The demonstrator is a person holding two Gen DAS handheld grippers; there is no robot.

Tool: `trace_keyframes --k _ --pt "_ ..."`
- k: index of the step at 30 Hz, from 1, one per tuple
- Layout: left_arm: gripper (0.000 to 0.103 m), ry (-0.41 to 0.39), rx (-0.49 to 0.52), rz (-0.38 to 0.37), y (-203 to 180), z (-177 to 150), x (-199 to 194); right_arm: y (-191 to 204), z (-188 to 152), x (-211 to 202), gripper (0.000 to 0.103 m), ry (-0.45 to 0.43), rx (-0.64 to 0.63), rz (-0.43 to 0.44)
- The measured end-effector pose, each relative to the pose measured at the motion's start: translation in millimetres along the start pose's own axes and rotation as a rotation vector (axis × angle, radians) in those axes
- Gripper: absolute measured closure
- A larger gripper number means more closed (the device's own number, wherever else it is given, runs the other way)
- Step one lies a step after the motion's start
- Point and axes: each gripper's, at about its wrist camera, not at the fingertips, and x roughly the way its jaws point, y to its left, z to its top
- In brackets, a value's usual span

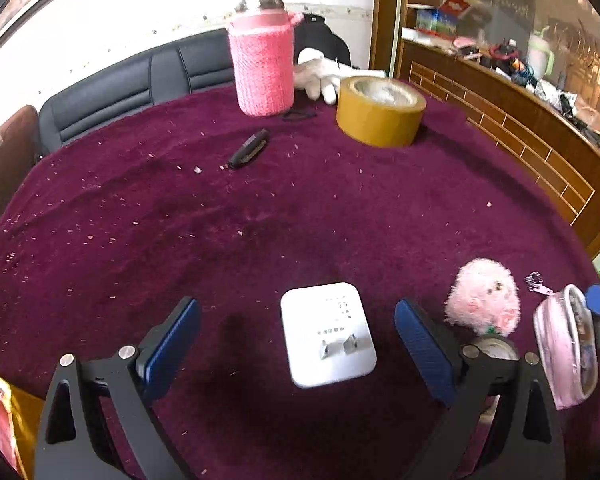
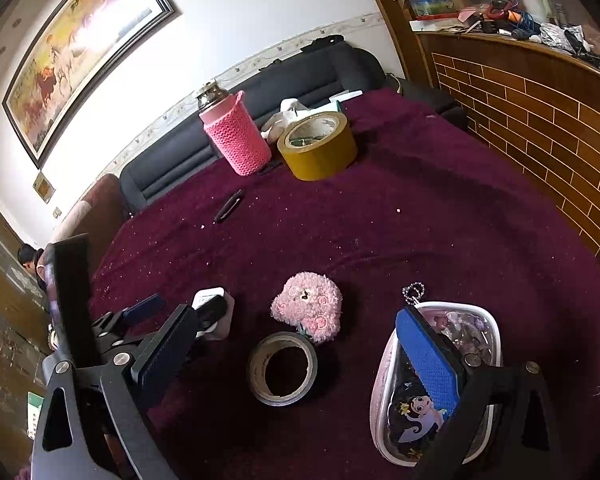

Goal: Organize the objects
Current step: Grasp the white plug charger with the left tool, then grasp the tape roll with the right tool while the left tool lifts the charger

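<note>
1. Currently, the maroon cloth (image 1: 260,208) carries one white charger (image 1: 327,334), taken as the landmark for all positions below.
2. Left gripper (image 1: 298,344): jaws spread wide, holding nothing. The white charger lies between its two blue fingertips (image 1: 172,344), touching neither, prongs facing up.
3. Right gripper (image 2: 296,360): jaws spread wide, holding nothing. One grey tape roll (image 2: 282,368) lies flat between them. Its right pad (image 2: 426,360) sits over the pink pouch (image 2: 436,380); contact cannot be determined.
4. Tape rolls, count two: the grey roll just right of the charger, and one yellow tape roll (image 1: 380,110) far beyond the charger, toward the sofa (image 1: 132,88).
5. Pink plush toy (image 1: 482,296), count one: right of the charger, touching the far edge of the grey roll in the right wrist view.
6. Pink pouch, count one: right of the plush toy, farthest from the charger on that side, with one bead chain (image 2: 414,292) at its far end.
7. Pink knitted bottle (image 1: 262,64), count one: upright, far beyond the charger, just left of the yellow roll.
8. Black clip (image 1: 249,148), count one: lying between the charger and the bottle, nearer the bottle.
9. White glove (image 1: 318,70), count one: behind the bottle and yellow roll.
</note>
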Motion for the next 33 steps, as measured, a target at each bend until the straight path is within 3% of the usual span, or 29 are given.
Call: trace_keyframes --k 2,5,6,14,18,20,22,26,29,33 --pt "0.009 0.005 0.009 -0.011 -3 0 7 -1 1 1 0.002 -0.002 0.001 -0.006" --pt "0.058 0.032 0.024 -0.035 -7 -2 11 0 0 3 0.002 -0.004 -0.006 -0.021" --pt "0.065 0.033 0.028 -0.047 -7 -2 8 0 -1 4 0.002 -0.004 -0.011 -0.026" --pt "0.065 0.014 -0.022 -0.064 14 -16 -33 17 -6 4 0.002 -0.004 -0.101 0.027" --pt "0.065 -0.024 -0.078 -0.078 37 -30 -75 40 -19 20 0.002 0.084 -0.226 0.114" --pt "0.065 -0.038 -0.108 -0.095 50 -40 -97 49 -27 31 0.01 0.129 -0.283 0.103" --pt "0.065 -0.058 -0.144 -0.114 63 -55 -124 54 -35 41 0.033 0.156 -0.343 0.045" --pt "0.065 -0.094 -0.185 -0.126 81 -84 -167 61 -48 61 0.05 0.171 -0.462 -0.117" --pt "0.065 -0.145 -0.202 -0.096 94 -108 -204 59 -47 63 0.056 0.185 -0.464 -0.11" --pt "0.064 -0.221 -0.218 -0.01 114 -143 -251 50 -42 59 0.083 0.176 -0.417 -0.106"
